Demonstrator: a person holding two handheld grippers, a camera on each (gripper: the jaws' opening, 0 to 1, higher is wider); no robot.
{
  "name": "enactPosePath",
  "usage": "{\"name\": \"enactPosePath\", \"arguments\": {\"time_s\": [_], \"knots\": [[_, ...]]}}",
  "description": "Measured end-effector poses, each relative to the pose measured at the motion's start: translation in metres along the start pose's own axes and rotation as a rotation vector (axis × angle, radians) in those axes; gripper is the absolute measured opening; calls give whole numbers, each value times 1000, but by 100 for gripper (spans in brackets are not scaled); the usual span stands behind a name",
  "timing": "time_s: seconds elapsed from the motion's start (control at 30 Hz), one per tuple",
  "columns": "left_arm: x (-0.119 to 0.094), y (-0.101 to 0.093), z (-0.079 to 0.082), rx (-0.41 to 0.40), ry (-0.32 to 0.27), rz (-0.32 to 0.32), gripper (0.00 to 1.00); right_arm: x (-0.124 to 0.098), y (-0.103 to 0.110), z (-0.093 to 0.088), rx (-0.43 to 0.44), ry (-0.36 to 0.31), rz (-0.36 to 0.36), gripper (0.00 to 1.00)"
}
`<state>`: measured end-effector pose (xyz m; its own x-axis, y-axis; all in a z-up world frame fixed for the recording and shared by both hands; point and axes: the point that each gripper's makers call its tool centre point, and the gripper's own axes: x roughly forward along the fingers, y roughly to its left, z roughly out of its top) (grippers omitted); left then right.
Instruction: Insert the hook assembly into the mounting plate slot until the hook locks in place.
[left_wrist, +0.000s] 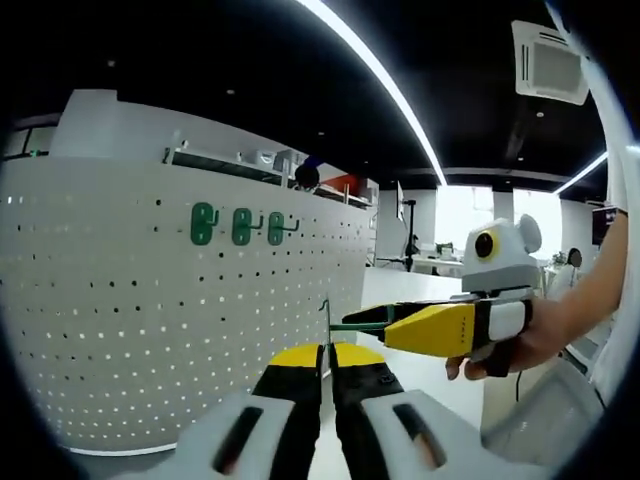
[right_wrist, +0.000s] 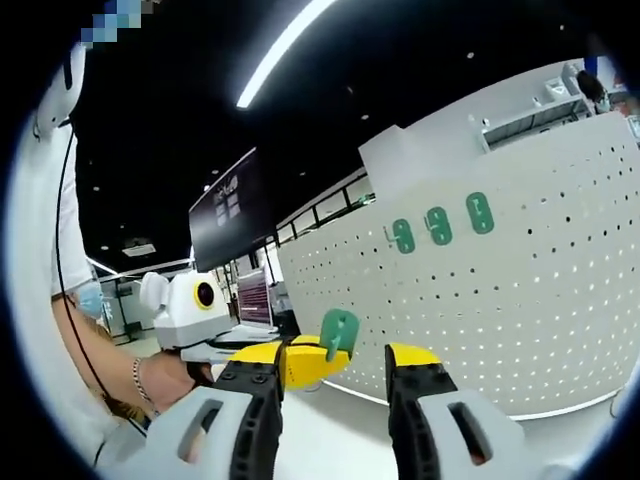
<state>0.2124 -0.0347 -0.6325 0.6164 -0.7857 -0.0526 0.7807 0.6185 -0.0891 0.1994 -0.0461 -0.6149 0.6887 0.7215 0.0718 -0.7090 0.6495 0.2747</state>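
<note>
A white perforated mounting board (left_wrist: 150, 330) (right_wrist: 520, 320) curves ahead, some way off from both grippers. My left gripper (left_wrist: 326, 352) is shut on a green hook piece (left_wrist: 326, 318), seen edge-on as a thin strip rising from its yellow tips. In the right gripper view the same piece shows as a small green plate (right_wrist: 338, 332), held by the left gripper's yellow jaws, which come in from the left. My right gripper (right_wrist: 335, 356) is open, its jaws standing wide on either side of the plate. From the right of the left gripper view it (left_wrist: 400, 325) reaches in beside the piece.
Three green hook plates (left_wrist: 242, 226) (right_wrist: 438, 225) hang in a row high on the board. Above the board stands a shelf (left_wrist: 250, 160) with small objects. A person's hand (left_wrist: 540, 340) and forearm (right_wrist: 120, 370) hold the grippers. Desks and monitors (right_wrist: 250, 295) stand behind.
</note>
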Motion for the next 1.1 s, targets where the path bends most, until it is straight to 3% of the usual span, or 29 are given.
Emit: {"name": "enactPosePath", "arguments": {"time_s": [0.73, 1.1], "knots": [[-1, -3, -2, -13, 2, 5, 2, 11, 6, -4, 24, 27, 5, 8], [-2, -3, -2, -13, -1, 20, 2, 11, 2, -4, 55, 18, -28, 3]]}}
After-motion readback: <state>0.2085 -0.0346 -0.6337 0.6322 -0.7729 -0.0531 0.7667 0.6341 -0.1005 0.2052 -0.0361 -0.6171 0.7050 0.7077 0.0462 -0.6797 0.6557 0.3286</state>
